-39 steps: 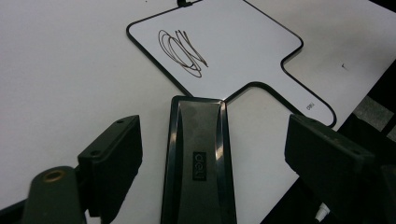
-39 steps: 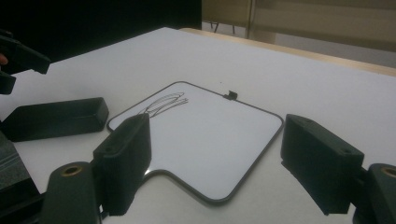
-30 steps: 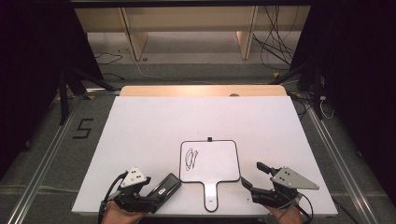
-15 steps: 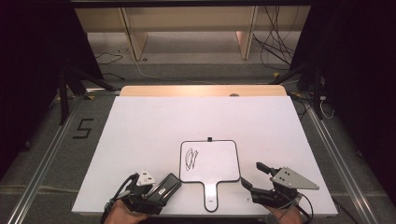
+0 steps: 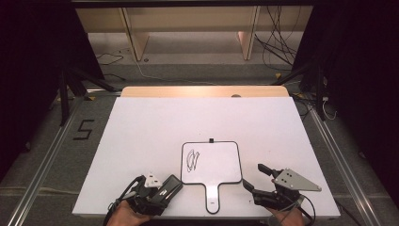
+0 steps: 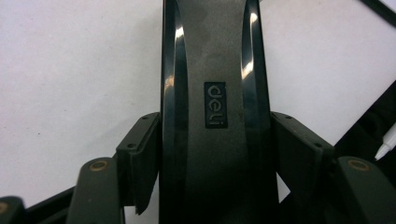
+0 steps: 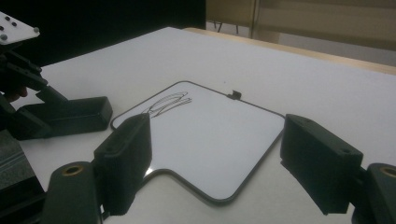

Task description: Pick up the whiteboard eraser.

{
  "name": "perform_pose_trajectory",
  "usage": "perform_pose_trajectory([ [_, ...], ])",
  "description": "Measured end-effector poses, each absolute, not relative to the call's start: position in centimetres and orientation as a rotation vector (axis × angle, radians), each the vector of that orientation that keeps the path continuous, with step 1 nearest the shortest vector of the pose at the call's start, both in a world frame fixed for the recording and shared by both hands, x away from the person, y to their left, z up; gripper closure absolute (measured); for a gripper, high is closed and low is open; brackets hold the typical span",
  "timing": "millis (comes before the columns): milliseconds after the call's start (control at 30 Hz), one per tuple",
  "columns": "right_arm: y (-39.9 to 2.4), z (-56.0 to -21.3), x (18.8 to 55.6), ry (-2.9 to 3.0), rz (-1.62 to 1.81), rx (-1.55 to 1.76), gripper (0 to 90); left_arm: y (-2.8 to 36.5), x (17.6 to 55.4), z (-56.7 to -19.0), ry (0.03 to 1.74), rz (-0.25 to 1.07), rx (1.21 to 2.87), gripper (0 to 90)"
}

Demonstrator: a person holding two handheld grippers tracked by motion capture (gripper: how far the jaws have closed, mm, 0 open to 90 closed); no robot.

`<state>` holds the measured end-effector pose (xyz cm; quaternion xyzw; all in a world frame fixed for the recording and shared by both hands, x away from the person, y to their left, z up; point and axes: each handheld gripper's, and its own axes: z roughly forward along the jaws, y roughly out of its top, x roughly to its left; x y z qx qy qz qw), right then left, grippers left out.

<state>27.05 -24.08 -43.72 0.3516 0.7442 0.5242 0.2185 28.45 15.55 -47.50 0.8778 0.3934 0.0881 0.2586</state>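
A small whiteboard point(image 5: 214, 162) point(image 7: 210, 140) with a black rim and a short handle point(image 5: 211, 200) lies flat near the table's front edge. A black scribble point(image 5: 192, 159) point(image 7: 170, 103) marks its left part. A black eraser point(image 5: 174, 184) point(image 6: 215, 93) point(image 7: 70, 114) lies just left of the board. My left gripper point(image 5: 163, 191) point(image 6: 215, 140) has just been closing and is now shut on it, with the pads point(image 6: 140, 154) pressed to both its long sides. My right gripper point(image 5: 254, 176) point(image 7: 219, 135) rests open to the right of the handle with nothing between its jaws.
The white table top point(image 5: 155, 127) stretches far beyond the board to a wooden strip point(image 5: 202, 91) at its back edge. Past that are shelf legs and cables on the floor. A "5" point(image 5: 82, 129) is marked on the floor at the left.
My left gripper has sunk a little over the eraser and its jaws have closed onto it. The right gripper and the whiteboard have stayed where they were.
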Motion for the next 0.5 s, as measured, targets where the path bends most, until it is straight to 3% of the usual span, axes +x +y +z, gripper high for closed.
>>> perform_pose_trajectory([
  [500,-24.41,-43.66,27.09,2.050,1.459,0.991,26.9,15.47,28.93,-47.26,1.068,0.209,2.417,40.1],
])
